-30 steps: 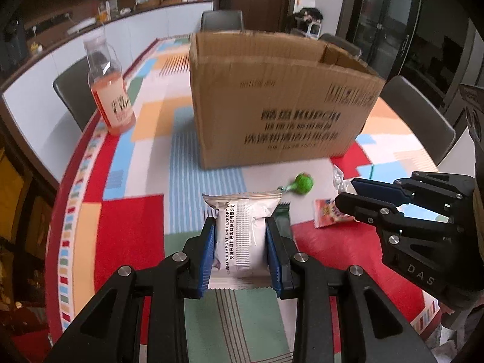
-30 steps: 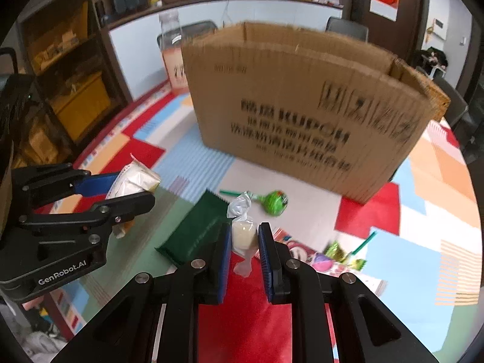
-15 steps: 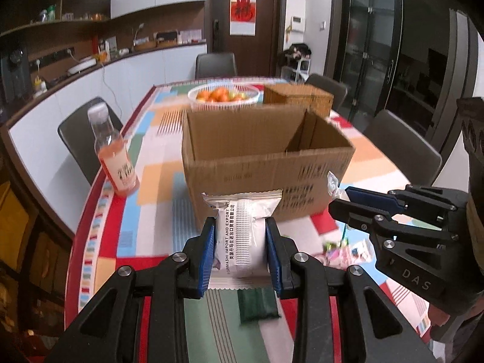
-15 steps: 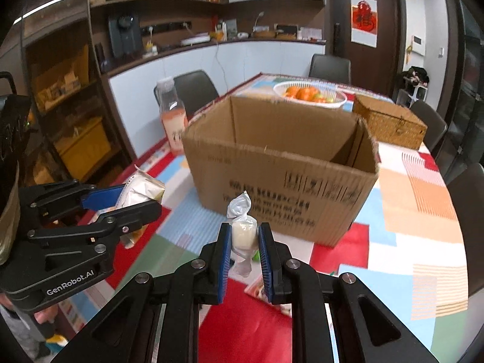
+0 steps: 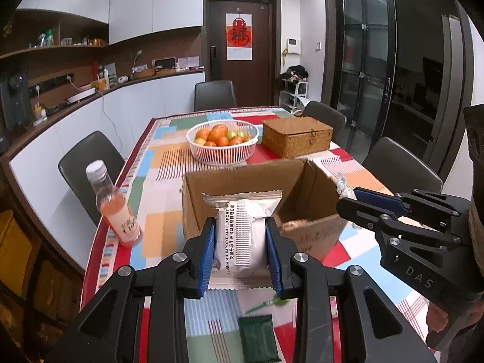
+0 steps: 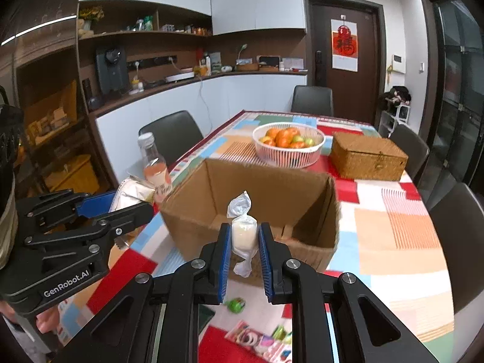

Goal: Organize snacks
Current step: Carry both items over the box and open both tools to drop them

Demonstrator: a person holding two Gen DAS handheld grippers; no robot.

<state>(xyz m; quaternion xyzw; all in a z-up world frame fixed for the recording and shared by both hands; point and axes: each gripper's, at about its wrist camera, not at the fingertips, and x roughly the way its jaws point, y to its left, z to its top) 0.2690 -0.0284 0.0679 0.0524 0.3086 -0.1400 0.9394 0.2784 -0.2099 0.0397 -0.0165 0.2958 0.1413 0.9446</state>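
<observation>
Silvery-white foil marked the sealed snack packet point(image 5: 240, 236) that the left gripper point(image 5: 240, 252) pinched across its puffed middle, blue pads pressed into either flank. It was held in the air, in front of the open brown cardboard box point(image 5: 257, 202). Its long axis ran upright, crimped seam on top, the printed back seam facing the camera. It looked light and air-cushioned, probably crushable, so a hold across the middle with modest pressure seemed right; the slick film might slip if loosened.

Further right, the right gripper point(image 6: 244, 257) was closed on a small white sweet in a clear twisted wrapper point(image 6: 243, 233), clamped at its plump body. This one also stood vertical, one twisted tail up, the other hanging below the pads. It seemed light and fairly firm inside, with crinkly ends too flimsy to take hold of. It hung in front of the near wall of the box, whose open top faced up.

On the patchwork tablecloth point(image 6: 402, 242) beneath lay a dark green packet point(image 5: 260, 338), a green lollipop point(image 6: 236, 304) and a pink snack pack point(image 6: 257, 340), still to be gathered.
</observation>
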